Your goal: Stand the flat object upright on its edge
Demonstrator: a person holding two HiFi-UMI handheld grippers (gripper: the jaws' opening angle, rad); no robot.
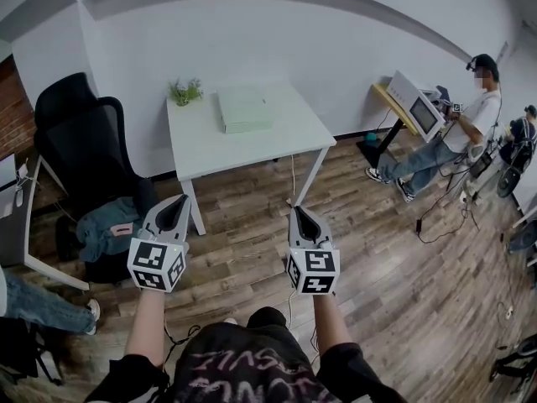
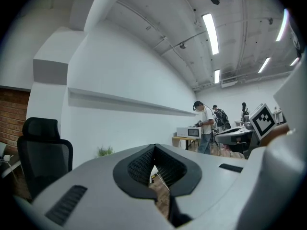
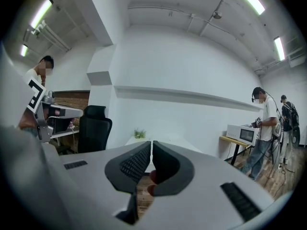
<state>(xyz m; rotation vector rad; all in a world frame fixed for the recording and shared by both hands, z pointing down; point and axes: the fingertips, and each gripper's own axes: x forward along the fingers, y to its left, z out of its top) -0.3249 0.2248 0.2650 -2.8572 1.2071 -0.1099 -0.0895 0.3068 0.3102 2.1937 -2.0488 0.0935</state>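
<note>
A flat pale green box lies on its broad face on the white table against the far wall. My left gripper and right gripper hang side by side over the wooden floor, well short of the table. Both are shut with nothing between the jaws. In the left gripper view the left gripper points toward the wall with its tips together. The right gripper in the right gripper view faces the table, its tips almost touching.
A small potted plant stands at the table's back left corner. A black office chair with clothes on it is left of the table. A person sits by a desk with a microwave at the right. Cables lie on the floor.
</note>
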